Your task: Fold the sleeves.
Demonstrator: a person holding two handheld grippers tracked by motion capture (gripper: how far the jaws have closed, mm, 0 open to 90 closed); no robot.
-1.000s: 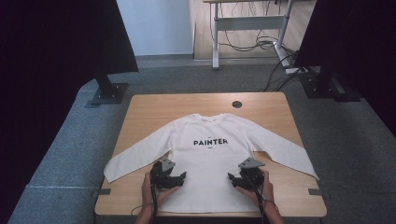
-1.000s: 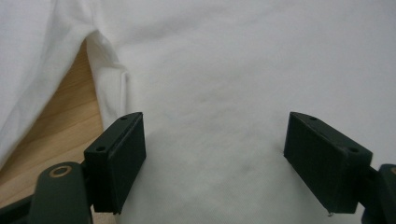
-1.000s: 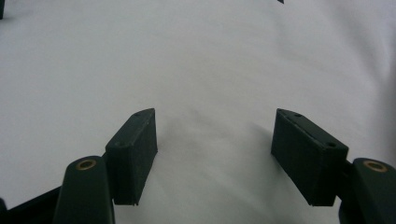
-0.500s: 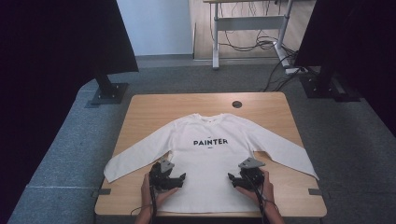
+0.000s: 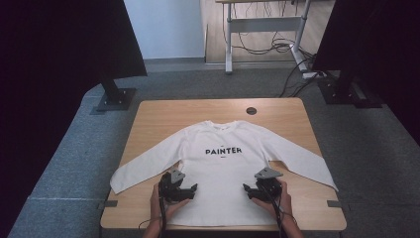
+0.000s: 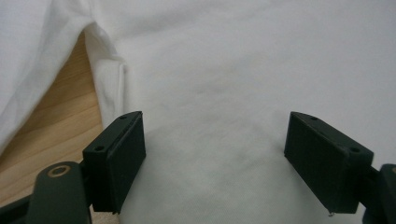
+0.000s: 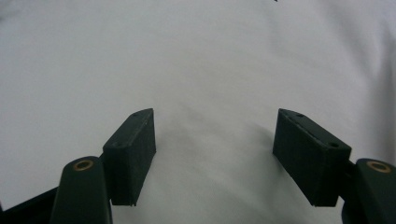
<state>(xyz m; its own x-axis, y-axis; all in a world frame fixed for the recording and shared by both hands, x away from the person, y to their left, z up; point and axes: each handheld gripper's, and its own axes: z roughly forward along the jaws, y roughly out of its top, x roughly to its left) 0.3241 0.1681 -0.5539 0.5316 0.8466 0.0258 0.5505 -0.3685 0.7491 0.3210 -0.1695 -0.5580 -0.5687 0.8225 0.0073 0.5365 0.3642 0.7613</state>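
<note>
— Left gripper (image 5: 190,188), black and held in the person's left hand (image 5: 163,204), hovers over the lower left part of the white long-sleeved cotton sweatshirt (image 5: 223,168). Its jaws stand wide apart with nothing between them.

— And in its own view?

— Left gripper (image 6: 215,154) looks down on plain white cloth, the two black pads spread far to either side. At the upper left the sweatshirt's sleeve meets the body, and a wedge of the light wooden table (image 6: 60,126) shows in the gap.

— What about the other one?

— Right gripper (image 5: 247,191), black with a grey three-cornered plate on top, sits over the lower right part of the shirt, held in the right hand (image 5: 282,198). It points inward toward the left one, and its jaws are spread wide too. In its own view the right gripper (image 7: 215,149) has only smooth white fabric between the pads.

— Where does the shirt lie?

— Flat on the table (image 5: 163,119), front up, black lettering "PAINTER" (image 5: 224,150) across the chest. Both sleeves stretch out and down toward the table's side edges; the hem lies near the person's edge. A small dark round hole (image 5: 251,110) sits in the tabletop beyond the collar.
</note>
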